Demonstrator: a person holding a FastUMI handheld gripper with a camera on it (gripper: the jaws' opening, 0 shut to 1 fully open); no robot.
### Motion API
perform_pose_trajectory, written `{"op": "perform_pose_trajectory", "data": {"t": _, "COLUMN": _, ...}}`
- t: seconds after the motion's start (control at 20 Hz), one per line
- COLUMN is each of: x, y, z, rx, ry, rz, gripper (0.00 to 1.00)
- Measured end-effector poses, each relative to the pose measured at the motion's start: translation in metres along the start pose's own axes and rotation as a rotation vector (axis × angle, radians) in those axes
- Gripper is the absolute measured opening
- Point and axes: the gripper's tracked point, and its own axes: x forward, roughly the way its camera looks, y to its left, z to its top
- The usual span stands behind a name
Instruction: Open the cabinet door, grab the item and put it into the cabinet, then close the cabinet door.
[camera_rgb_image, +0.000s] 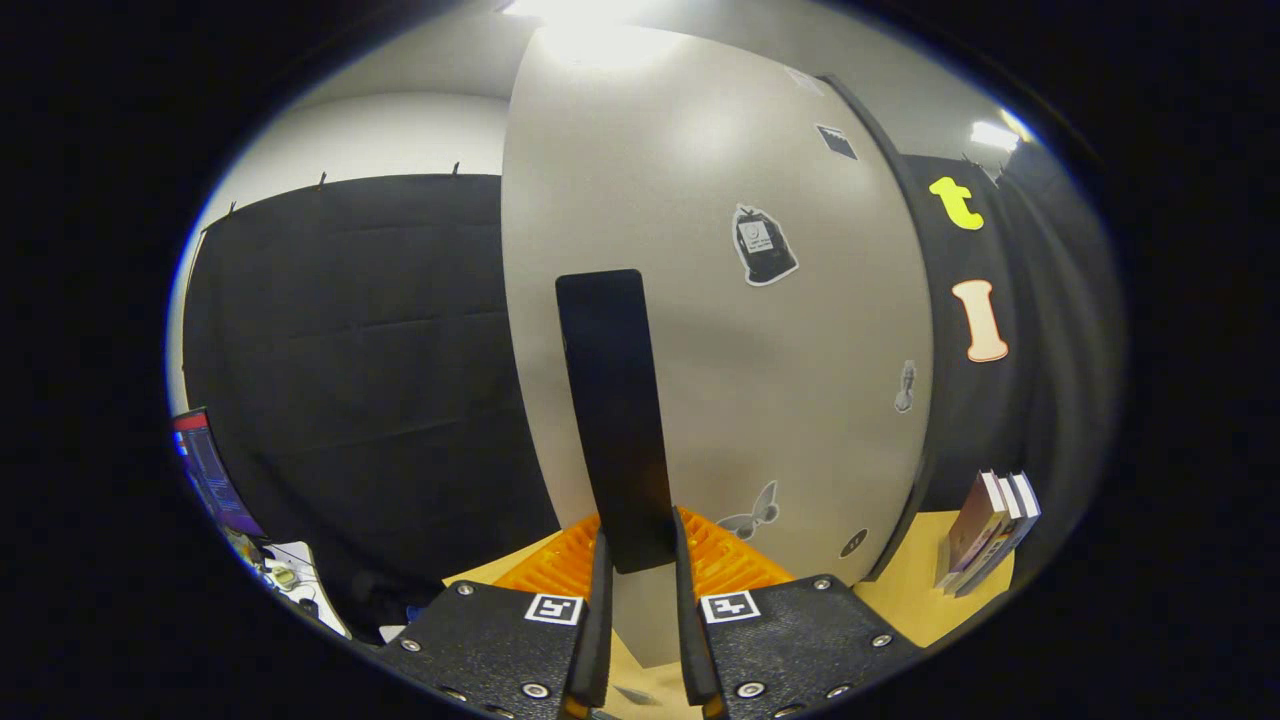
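Observation:
A tall pale cabinet door with several stickers stands right in front of me. A long black vertical handle is fixed to it near its left edge. My gripper is shut on the lower end of that handle, one finger on each side. A few books stand upright on the yellow table, to the right of the cabinet and beyond my fingers.
Black cloth covers the booth wall left and right of the cabinet. A screen and small clutter sit at the far left, low down.

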Motion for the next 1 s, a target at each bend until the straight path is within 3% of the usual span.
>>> {"op": "perform_pose_trajectory", "data": {"t": 0.4, "x": -0.021, "y": -0.019, "z": -0.003, "rx": 0.036, "ry": -0.007, "rz": -0.061, "gripper": 0.30}}
{"op": "perform_pose_trajectory", "data": {"t": 1.0, "x": -0.070, "y": -0.045, "z": -0.006, "rx": 0.065, "ry": -0.026, "rz": -0.264, "gripper": 0.32}}
